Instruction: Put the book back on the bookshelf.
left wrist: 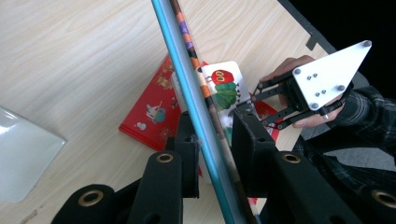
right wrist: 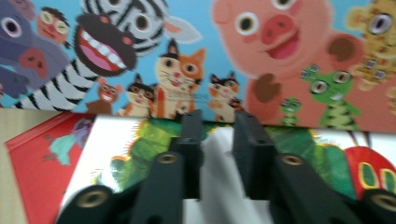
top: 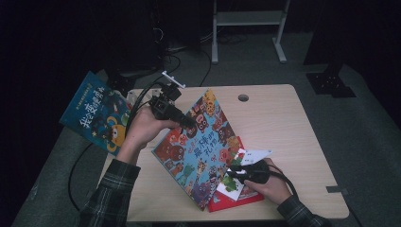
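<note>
A large animal picture book [top: 196, 146] stands tilted up from the table [top: 274, 123] in the high view. My left gripper [top: 187, 120] is shut on its top edge. In the left gripper view the jaws clamp the book's blue edge [left wrist: 187, 56] at my left gripper [left wrist: 215, 126]. Under the raised book lie a white caterpillar book [top: 234, 184] and a red book [top: 231, 201]. My right gripper [top: 231, 169] rests on the caterpillar book [right wrist: 135, 154], jaws close together with nothing between them [right wrist: 219, 121]. The animal cover [right wrist: 187, 46] rises just beyond it.
A dark blue picture book [top: 97, 113] overhangs the table's left edge. A cable hole [top: 243, 98] sits at the table's back. A white frame [top: 248, 19] stands on the floor behind. A pale glossy sheet [left wrist: 23, 154] lies on the table in the left gripper view.
</note>
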Demonstrator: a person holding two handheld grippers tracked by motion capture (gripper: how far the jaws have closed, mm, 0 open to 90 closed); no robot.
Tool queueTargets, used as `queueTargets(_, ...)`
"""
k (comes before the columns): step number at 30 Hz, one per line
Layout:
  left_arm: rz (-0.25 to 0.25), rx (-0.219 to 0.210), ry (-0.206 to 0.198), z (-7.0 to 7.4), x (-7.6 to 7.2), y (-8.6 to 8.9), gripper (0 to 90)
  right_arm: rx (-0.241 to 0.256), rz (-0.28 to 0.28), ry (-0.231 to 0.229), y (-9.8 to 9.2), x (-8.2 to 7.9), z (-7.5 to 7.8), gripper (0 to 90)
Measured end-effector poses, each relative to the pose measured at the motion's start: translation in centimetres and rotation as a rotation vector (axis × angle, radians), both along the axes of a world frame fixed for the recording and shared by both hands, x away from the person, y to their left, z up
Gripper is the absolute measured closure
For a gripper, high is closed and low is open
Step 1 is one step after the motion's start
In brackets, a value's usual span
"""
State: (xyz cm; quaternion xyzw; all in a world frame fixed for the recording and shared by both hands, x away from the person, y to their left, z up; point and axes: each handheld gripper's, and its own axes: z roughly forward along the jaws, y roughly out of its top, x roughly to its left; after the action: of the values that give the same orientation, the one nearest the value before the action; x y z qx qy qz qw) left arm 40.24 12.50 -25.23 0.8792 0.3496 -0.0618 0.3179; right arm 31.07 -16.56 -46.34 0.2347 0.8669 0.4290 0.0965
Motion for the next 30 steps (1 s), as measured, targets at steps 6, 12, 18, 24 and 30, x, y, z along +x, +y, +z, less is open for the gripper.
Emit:
queueTargets(6,0.0,0.017,-0.019,0.9,-0.1,-0.2,75.0,0.021,-0.042,-0.023,-0.6,0.3,-0.4,46.1)
queueTargets(12,0.002,0.021,-0.025,1.8,-0.1,-0.4,78.7,0.021,-0.058,-0.045,-0.7,0.3,-0.6,37.7)
queueTargets(18,-0.002,0.061,-0.051,2.5,-0.4,-0.8,80.7,0.035,-0.063,-0.027,-1.0,0.5,-0.7,36.5)
queueTargets(24,0.023,0.11,-0.099,2.6,-0.5,-0.8,80.7,0.044,-0.075,-0.023,-1.1,0.6,-0.8,32.8)
queueTargets(30,0.014,0.119,-0.104,2.8,-0.6,-0.6,80.7,0.059,-0.081,-0.029,-1.2,0.8,-1.1,26.1)
